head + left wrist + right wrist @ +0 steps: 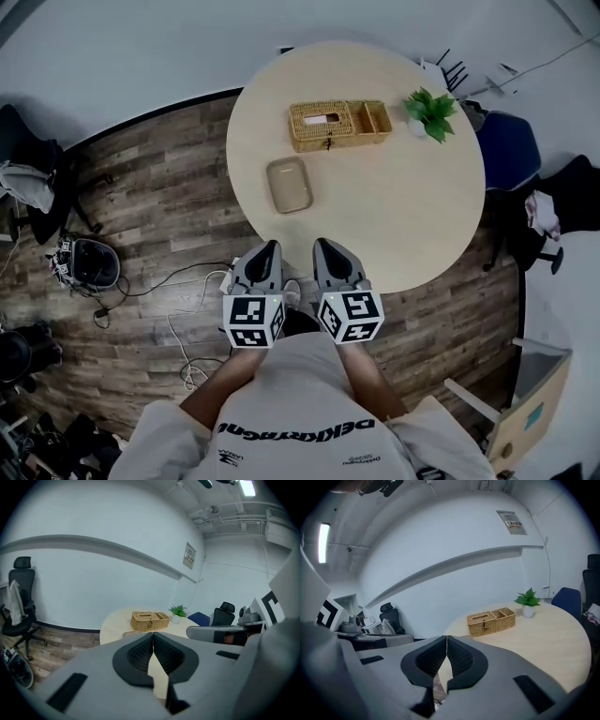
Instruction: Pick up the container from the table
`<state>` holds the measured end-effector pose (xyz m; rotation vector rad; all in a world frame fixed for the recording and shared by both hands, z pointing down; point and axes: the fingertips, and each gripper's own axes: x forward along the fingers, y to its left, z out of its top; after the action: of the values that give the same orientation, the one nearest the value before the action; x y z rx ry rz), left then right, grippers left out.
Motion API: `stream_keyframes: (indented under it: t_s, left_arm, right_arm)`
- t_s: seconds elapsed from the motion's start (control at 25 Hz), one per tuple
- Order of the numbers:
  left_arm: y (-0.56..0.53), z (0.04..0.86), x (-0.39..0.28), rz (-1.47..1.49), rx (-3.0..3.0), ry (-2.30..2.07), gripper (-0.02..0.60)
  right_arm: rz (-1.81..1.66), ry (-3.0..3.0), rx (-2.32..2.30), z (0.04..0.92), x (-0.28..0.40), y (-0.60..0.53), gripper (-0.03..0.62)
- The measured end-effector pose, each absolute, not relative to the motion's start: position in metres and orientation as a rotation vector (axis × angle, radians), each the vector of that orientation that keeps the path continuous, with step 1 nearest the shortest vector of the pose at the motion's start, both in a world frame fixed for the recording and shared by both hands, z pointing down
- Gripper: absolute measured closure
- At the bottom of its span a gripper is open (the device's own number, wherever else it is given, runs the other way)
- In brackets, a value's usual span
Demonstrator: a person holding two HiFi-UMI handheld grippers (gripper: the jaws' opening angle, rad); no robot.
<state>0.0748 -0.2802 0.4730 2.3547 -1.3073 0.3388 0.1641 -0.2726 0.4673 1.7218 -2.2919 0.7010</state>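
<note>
The container (289, 185) is a flat tan box with rounded corners and a lid, lying on the left part of the round pale table (412, 216). My left gripper (267, 249) and right gripper (326, 247) hover side by side at the table's near edge, a short way in front of the container. Both point toward it, and both are shut with nothing between the jaws. In the left gripper view the shut jaws (153, 637) cover most of the container. In the right gripper view the shut jaws (446, 639) hide it.
A wicker basket (337, 124) with two compartments stands beyond the container, and a small potted plant (430, 112) sits at the far right of the table. A blue chair (506, 150) is to the right. Cables (178, 309) and a black office chair (18, 606) are on the wood floor at left.
</note>
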Motion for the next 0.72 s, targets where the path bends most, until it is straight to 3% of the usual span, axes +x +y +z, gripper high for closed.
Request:
stream_keyframes:
  t_s: [0.4,0.44,0.52,0.72]
  left_arm:
    - [-0.335,0.527,0.091,0.353,2.193,-1.301,0.561]
    - [-0.340,0.533,0.091,0.353,2.170,-1.301,0.555]
    - [-0.351,0.546,0.090,0.351,2.129,-1.305,0.483]
    - [-0.376,0.575,0.083,0.347,2.039,-1.347,0.474]
  right_arm:
    - [0.834,-2.269,1.600,0.524,0.181,-0.330,0.545]
    - [0.845,-2.265,1.592,0.530,0.183,-0.337,0.528]
    - [0.866,-2.255,1.581,0.543,0.188,-0.350,0.504]
    - [0.917,-2.230,1.556,0.572,0.196,-0.382,0.456]
